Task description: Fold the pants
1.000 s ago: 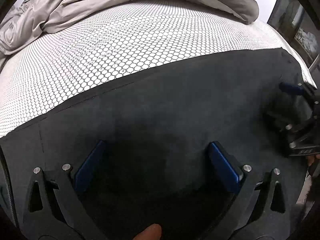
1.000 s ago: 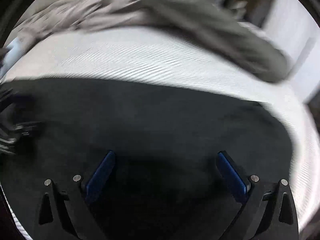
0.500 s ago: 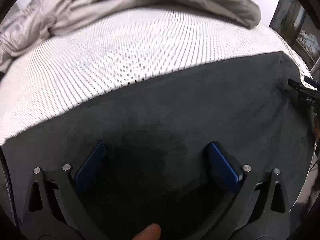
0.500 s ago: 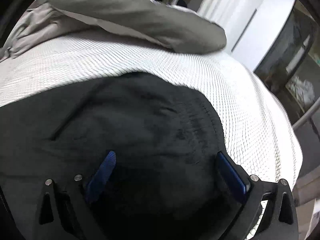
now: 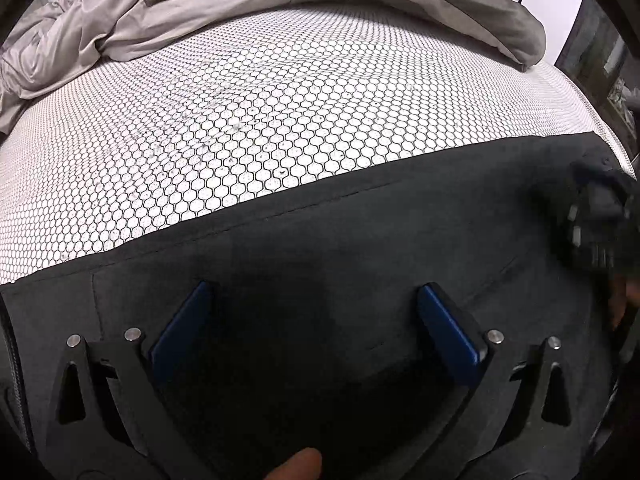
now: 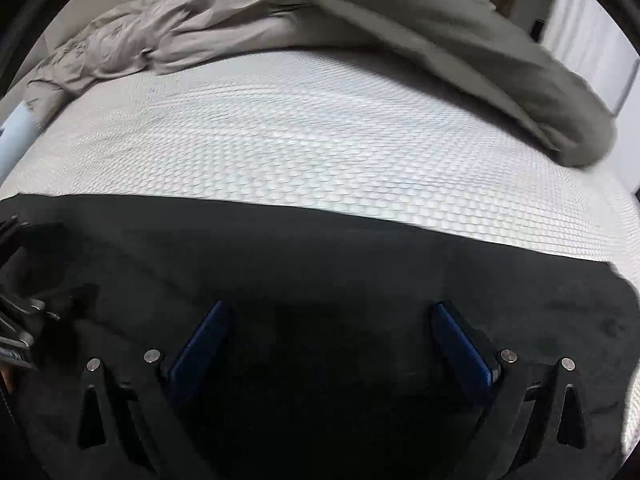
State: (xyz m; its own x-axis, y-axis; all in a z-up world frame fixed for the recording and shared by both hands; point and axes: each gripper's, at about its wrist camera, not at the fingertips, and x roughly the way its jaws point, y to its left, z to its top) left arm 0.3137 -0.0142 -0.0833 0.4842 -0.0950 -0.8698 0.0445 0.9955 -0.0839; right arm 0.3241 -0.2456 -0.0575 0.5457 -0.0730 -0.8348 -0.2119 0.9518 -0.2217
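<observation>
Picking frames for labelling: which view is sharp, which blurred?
Left wrist view: sharp, the mattress honeycomb crisp, only the right gripper at the edge smeared. Right wrist view: motion-blurred, mattress pattern washed out, pants a featureless dark mass.

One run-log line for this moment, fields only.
stage: pre-grasp | left claw: open, over black pants | right claw: open, over pants | pants: flat on honeycomb sheet

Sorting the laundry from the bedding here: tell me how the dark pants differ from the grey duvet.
The dark charcoal pants lie spread flat along the near edge of the bed; the pale grey duvet is bunched in rumpled folds at the far side. The pants look matte, nearly creaseless; the duvet shows deep wrinkles. Both rest on the white honeycomb-patterned mattress cover.
</observation>
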